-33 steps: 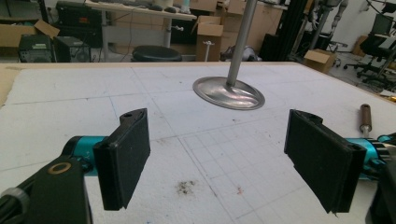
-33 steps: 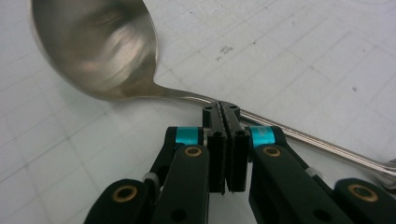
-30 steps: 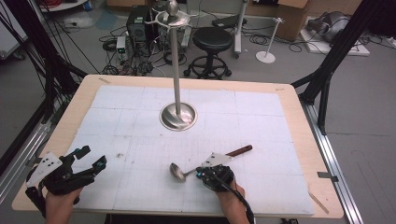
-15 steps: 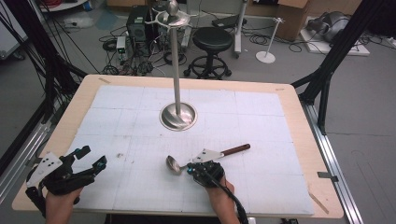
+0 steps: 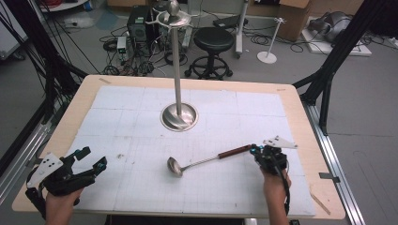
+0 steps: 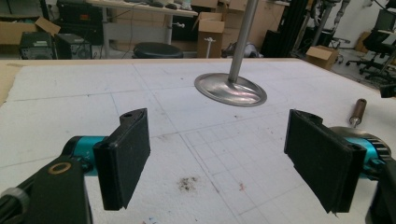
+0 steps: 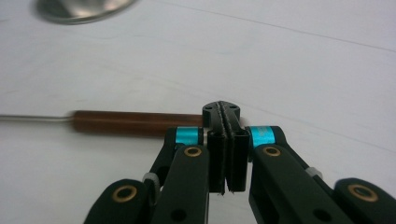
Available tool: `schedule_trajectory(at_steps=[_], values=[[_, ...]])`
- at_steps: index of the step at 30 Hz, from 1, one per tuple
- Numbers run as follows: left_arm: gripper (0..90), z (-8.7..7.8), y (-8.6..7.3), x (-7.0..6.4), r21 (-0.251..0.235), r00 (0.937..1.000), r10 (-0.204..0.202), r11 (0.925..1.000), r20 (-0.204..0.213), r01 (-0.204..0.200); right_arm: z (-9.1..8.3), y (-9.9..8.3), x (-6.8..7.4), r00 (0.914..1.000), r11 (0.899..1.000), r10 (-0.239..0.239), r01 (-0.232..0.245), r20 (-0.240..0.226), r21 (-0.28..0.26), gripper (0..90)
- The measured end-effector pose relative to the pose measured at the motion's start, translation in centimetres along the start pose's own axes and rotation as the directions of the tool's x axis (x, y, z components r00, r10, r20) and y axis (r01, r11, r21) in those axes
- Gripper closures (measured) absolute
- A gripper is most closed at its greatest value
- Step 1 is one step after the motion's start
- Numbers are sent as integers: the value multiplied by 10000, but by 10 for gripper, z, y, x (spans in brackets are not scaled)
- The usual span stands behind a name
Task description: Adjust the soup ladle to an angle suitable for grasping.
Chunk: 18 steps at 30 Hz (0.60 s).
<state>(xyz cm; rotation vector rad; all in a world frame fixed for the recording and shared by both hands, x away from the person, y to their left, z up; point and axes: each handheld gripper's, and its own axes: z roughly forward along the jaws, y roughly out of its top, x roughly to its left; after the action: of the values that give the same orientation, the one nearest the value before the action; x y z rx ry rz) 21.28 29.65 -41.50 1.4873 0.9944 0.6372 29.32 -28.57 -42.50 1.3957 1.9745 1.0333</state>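
Note:
A steel ladle (image 5: 206,161) with a brown wooden handle (image 7: 135,122) lies flat on the white mat, its bowl toward the left. My right gripper (image 5: 256,151) sits low at the handle's right end. Its jaws are pressed together with nothing between them, and the tips (image 7: 221,109) touch or nearly touch that end. My left gripper (image 5: 93,157) rests near the table's front left corner. It is wide open and empty, its pads (image 6: 123,156) far apart, and it faces the stand. The ladle's handle tip (image 6: 358,111) shows at the right of the left gripper view.
A tall metal stand with a round base (image 5: 179,117) rises from the middle of the mat, with hooks at its top (image 5: 172,16). Its base (image 6: 231,89) lies ahead of the left gripper. The wooden table edge (image 5: 305,140) borders the mat.
My right gripper has moved from the ladle's shaft, near the bowl, rightward to the end of the wooden handle. The ladle has stayed roughly in place. The left gripper has not moved.

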Motion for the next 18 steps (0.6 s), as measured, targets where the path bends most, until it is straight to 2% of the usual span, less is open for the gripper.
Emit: schedule_trajectory(at_steps=[3, 7, 10, 14, 16, 18], values=[[228, 1, 0, 0, -2, 10000, 11, 10000, 24, -11, 6, 2, -14, 9996, 10000, 4, -4, 284, 22, 897], [228, 0, 0, 0, 18, 10000, 46, 10000, 23, -46, 19, -1, -20, 9986, 9986, -196, 171, 499, 500, 897], [228, 1, 0, 1, -15, 10000, -32, 10000, 26, 32, 26, 1, -19, 9984, 9986, -282, 260, 489, 458, 896], [228, -2, 0, 2, -35, 10000, -59, 10000, 2, 59, 36, -1, -18, 9987, 9960, -443, 424, 236, 783, 897], [228, -2, 0, 3, -49, 10000, -85, 10000, -28, 85, 39, -1, -14, 9987, 9951, -508, 505, 14, 846, 898], [228, -2, 0, 4, -77, 9999, -124, 9999, -44, 124, 40, -1, -10, 9981, 9950, -612, 606, 45, 800, 899]])
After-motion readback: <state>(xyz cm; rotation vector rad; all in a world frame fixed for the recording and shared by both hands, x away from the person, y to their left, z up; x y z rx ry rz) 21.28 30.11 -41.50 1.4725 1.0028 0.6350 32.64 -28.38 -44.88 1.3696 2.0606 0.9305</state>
